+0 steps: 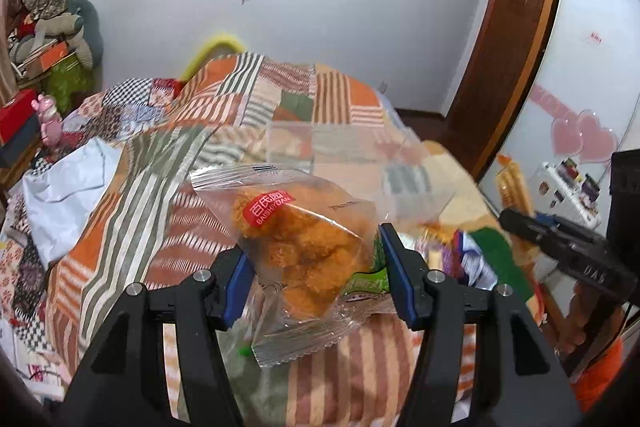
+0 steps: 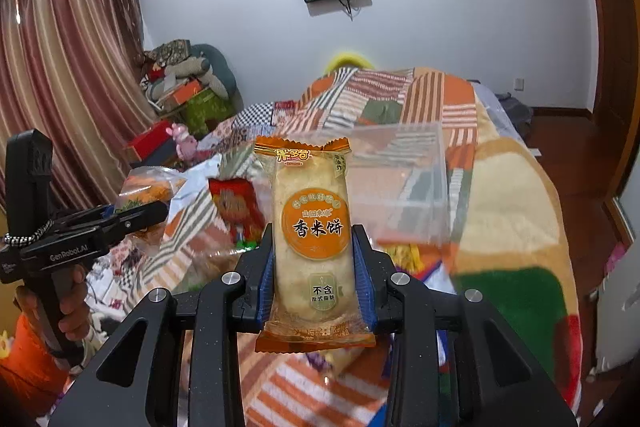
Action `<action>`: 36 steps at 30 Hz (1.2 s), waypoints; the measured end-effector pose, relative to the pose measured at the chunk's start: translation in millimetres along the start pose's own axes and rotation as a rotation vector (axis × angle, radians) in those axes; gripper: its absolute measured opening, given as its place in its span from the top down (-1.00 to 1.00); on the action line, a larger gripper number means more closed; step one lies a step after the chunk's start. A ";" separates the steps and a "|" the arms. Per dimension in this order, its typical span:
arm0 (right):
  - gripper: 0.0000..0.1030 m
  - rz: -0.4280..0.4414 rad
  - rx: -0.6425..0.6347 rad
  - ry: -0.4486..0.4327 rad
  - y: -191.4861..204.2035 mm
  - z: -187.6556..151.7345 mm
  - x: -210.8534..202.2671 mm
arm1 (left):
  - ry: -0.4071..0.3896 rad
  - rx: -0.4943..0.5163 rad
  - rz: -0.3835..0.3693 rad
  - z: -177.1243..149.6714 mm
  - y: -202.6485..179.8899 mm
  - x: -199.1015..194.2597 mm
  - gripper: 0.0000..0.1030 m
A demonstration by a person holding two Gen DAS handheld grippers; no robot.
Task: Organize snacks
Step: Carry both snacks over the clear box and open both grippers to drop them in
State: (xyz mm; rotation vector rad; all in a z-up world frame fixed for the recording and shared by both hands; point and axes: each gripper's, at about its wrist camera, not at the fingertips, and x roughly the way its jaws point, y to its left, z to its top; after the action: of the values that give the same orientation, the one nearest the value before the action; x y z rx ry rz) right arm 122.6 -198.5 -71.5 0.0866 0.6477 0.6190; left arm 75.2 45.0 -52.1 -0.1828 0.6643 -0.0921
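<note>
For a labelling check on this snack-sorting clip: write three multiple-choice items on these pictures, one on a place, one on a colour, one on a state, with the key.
1. Where is the clear plastic box?
A. on the patchwork quilt, beyond the held rice-cracker packet
B. on the wall under the screen
C. on the floor by the curtain

2. What colour is the label on the clear packet of golden fried snack?
A. blue
B. red
C. black

3. What is the state of the right hand-held gripper?
A. wide open and empty
B. lying on the bed
C. shut on the orange-ended rice-cracker packet

Key: 1 A, the box sits on the patchwork quilt behind the packet. 2 B, a red tag with white letters shows on it. 3 C, both blue pads press the packet's sides.
</note>
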 end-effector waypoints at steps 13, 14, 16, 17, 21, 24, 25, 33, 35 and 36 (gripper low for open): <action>0.39 -0.022 0.007 -0.048 -6.1 39.0 40.8 | -0.049 0.034 -0.003 58.1 -21.4 53.7 -0.14; 0.39 -0.025 0.011 -0.047 -7.9 40.9 43.1 | -0.048 0.037 -0.002 61.4 -22.9 59.1 -0.14; 0.39 -0.034 0.018 -0.043 -11.7 44.3 49.1 | -0.044 0.041 0.007 66.1 -24.9 70.0 -0.14; 0.39 -0.045 0.020 -0.037 -15.0 46.9 55.4 | -0.041 0.040 0.012 67.3 -25.9 75.1 -0.14; 0.39 -0.067 0.038 -0.009 -25.7 51.7 72.4 | -0.007 0.027 0.019 74.0 -23.7 101.6 -0.14; 0.39 -0.094 0.044 0.016 -33.4 52.7 85.4 | 0.022 0.034 0.029 76.9 -24.0 122.9 -0.14; 0.39 -0.103 0.044 0.024 -34.8 53.8 89.2 | 0.034 0.037 0.032 77.9 -23.9 131.2 -0.14; 0.39 -0.118 0.071 0.147 -53.7 52.0 127.8 | 0.154 0.011 0.036 75.7 -18.1 184.2 -0.14; 0.39 -0.118 0.076 0.166 -56.1 50.4 131.4 | 0.174 0.023 0.052 73.0 -19.8 193.4 -0.14; 0.39 -0.121 0.080 0.184 -56.9 48.2 134.1 | 0.182 0.023 0.053 71.4 -19.8 196.6 -0.14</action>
State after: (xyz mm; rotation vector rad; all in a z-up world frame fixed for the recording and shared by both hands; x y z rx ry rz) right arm 263.9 -163.9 -120.1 0.0646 0.8498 0.4877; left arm 273.1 7.3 -111.8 -0.1351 0.8487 -0.0656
